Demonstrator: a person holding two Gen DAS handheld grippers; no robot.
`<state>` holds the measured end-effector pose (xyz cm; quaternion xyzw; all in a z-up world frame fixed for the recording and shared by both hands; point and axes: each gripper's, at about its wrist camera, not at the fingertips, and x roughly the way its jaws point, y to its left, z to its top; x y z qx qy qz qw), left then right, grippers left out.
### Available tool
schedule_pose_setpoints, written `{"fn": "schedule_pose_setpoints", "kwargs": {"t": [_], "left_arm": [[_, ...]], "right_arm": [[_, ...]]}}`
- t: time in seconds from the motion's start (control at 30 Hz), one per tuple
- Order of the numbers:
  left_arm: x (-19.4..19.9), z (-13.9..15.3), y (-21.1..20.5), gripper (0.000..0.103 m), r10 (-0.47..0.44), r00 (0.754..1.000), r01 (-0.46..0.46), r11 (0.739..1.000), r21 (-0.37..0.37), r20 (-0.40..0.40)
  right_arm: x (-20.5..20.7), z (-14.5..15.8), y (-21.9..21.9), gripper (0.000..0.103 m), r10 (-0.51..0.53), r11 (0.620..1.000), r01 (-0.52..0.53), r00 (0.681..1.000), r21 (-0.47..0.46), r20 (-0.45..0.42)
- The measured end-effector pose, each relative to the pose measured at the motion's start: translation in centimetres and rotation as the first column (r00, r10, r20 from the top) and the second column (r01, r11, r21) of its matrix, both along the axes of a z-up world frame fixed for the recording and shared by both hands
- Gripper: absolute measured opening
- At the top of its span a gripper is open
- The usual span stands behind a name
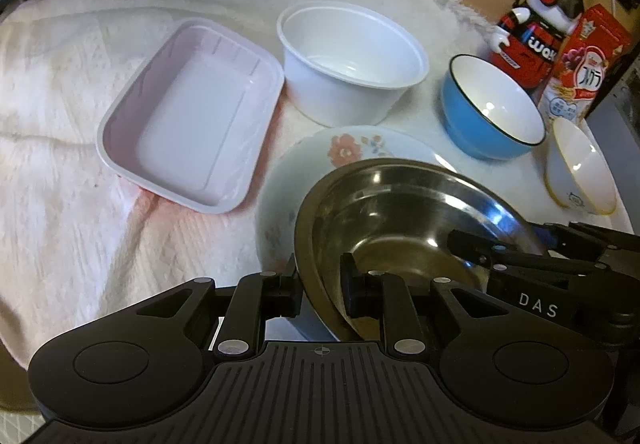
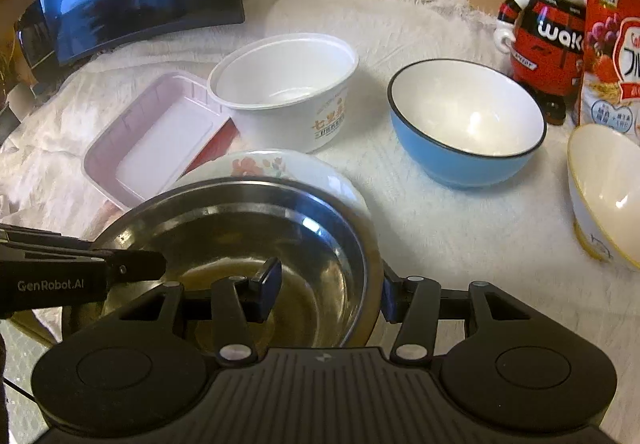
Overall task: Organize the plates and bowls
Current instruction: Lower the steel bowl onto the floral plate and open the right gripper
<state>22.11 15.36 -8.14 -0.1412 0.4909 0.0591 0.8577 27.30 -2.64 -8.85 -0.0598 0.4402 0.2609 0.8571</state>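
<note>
Steel bowl (image 1: 400, 211) gripped over floral plate (image 1: 320, 155) (both rims).

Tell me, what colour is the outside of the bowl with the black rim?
Blue outside, white inside; clearest in the right wrist view.

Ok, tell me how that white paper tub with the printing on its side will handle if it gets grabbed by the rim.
The white paper tub looks thin-walled and empty, so probably very light. Its rim may flex or dent under a firm pinch. It stands tall on soft fluffy cloth, so a sideways nudge could tip it rather than slide it.
</note>
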Motion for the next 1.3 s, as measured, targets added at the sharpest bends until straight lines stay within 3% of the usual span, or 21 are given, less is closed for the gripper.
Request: {"fn": "schedule_pose_setpoints", "kwargs": {"t": [0.43,0.47,0.6,0.73,0.97,1.07,1.2,1.3], "left_arm": [[0.6,0.1,1.7,0.021,0.017,0.999,-0.020,0.998,0.060,0.046],[0.4,0.3,1.8,0.027,0.019,0.998,-0.023,0.997,0.074,0.054],[0.0,0.5,2.9,0.030,0.024,0.998,-0.027,0.998,0.052,0.063],[0.2,0.1,3.6,0.035,0.033,0.998,-0.034,0.999,0.020,0.053],[1.6,-3.0,3.6,0.031,0.016,0.999,-0.019,0.995,-0.099,-0.037],[1.9,-3.6,3.4,0.032,0.026,0.998,-0.031,0.994,-0.103,-0.050],[2.4,-3.7,3.4,0.032,0.050,0.996,-0.059,0.992,-0.113,-0.077],[2.6,-3.6,2.9,0.034,0.049,0.996,-0.057,0.994,-0.096,-0.076]], "right_arm": [[0.7,0.1,0.6,0.051,-0.007,0.999,0.009,0.998,-0.032,0.054],[0.7,0.1,0.4,0.051,-0.009,0.999,0.012,0.998,-0.038,0.062],[1.2,0.4,-0.6,0.062,-0.038,0.999,0.040,0.997,-0.024,0.067],[2.2,0.0,-1.7,0.065,-0.070,0.997,0.070,0.998,0.025,0.005],[3.9,-2.5,-2.1,0.065,-0.078,0.991,0.094,0.986,0.101,-0.150],[4.6,-3.5,-2.0,0.065,-0.078,0.984,0.109,0.974,0.138,-0.215],[4.4,-2.9,-1.3,0.058,-0.012,0.984,0.052,0.974,0.172,-0.226],[3.7,-2.5,-1.0,0.058,-0.016,0.991,0.043,0.980,0.130,-0.199]]}}
